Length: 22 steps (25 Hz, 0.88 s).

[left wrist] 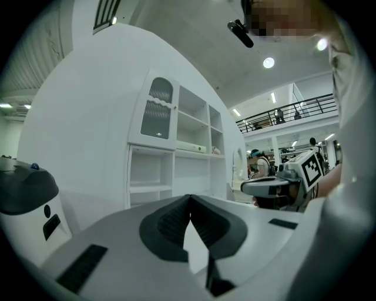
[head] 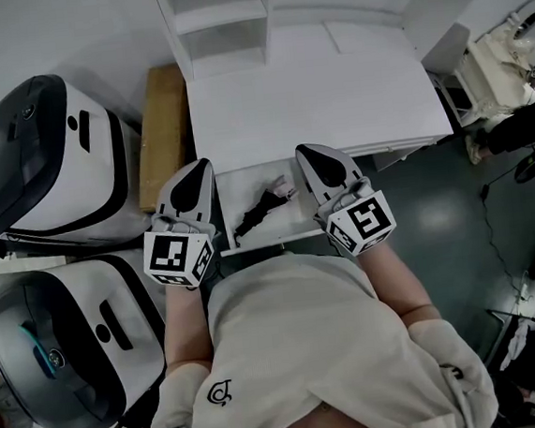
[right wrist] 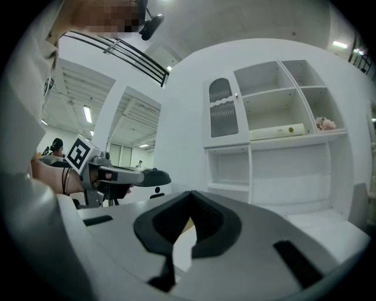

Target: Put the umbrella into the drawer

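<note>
In the head view a black folded umbrella (head: 257, 212) lies inside the open white drawer (head: 270, 240) of a white desk (head: 312, 91). My left gripper (head: 199, 165) hovers level over the drawer's left side, and my right gripper (head: 306, 148) over its right side, with the umbrella between them and touched by neither. Both hold nothing. In the left gripper view the jaws (left wrist: 190, 197) meet at their tips, with the right gripper (left wrist: 276, 187) beside them. In the right gripper view the jaws (right wrist: 189, 193) are likewise shut, with the left gripper (right wrist: 126, 175) beside them.
A white shelf unit (head: 220, 15) stands at the back of the desk. Two large white and black machines (head: 45, 154) (head: 63, 341) stand to the left, with a brown board (head: 164, 134) between them and the desk. A person (head: 523, 127) is at the far right.
</note>
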Each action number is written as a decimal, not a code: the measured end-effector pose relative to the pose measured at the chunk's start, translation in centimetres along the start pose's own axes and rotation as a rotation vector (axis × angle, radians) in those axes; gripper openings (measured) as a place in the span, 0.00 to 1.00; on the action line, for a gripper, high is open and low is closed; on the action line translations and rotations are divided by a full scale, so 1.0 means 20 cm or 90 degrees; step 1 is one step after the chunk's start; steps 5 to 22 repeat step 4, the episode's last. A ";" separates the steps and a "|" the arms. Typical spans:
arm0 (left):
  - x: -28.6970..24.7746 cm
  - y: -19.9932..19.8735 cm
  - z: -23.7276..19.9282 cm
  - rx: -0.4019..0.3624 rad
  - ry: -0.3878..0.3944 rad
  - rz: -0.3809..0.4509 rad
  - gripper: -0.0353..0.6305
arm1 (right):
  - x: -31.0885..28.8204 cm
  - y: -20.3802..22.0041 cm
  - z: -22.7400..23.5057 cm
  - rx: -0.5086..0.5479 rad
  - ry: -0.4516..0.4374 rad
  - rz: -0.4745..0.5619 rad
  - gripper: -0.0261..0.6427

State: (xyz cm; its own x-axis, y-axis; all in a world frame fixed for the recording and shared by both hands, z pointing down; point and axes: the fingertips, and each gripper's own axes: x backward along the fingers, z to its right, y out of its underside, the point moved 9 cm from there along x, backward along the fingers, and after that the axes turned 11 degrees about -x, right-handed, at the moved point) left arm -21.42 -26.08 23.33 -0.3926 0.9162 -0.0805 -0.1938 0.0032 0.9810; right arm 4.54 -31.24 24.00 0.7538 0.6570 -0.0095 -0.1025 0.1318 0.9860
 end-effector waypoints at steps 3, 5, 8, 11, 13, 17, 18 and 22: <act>0.00 0.01 0.01 -0.001 0.012 -0.006 0.07 | 0.00 0.00 -0.01 0.002 -0.003 -0.002 0.05; 0.00 0.02 0.01 -0.002 0.016 -0.010 0.07 | 0.00 0.00 -0.02 0.003 -0.004 -0.003 0.05; 0.00 0.02 0.01 -0.002 0.016 -0.010 0.07 | 0.00 0.00 -0.02 0.003 -0.004 -0.003 0.05; 0.00 0.02 0.01 -0.002 0.016 -0.010 0.07 | 0.00 0.00 -0.02 0.003 -0.004 -0.003 0.05; 0.00 0.02 0.01 -0.002 0.016 -0.010 0.07 | 0.00 0.00 -0.02 0.003 -0.004 -0.003 0.05; 0.00 0.02 0.01 -0.002 0.016 -0.010 0.07 | 0.00 0.00 -0.02 0.003 -0.004 -0.003 0.05; 0.00 0.02 0.01 -0.002 0.016 -0.010 0.07 | 0.00 0.00 -0.02 0.003 -0.004 -0.003 0.05; 0.00 0.02 0.01 -0.002 0.016 -0.010 0.07 | 0.00 0.00 -0.02 0.003 -0.004 -0.003 0.05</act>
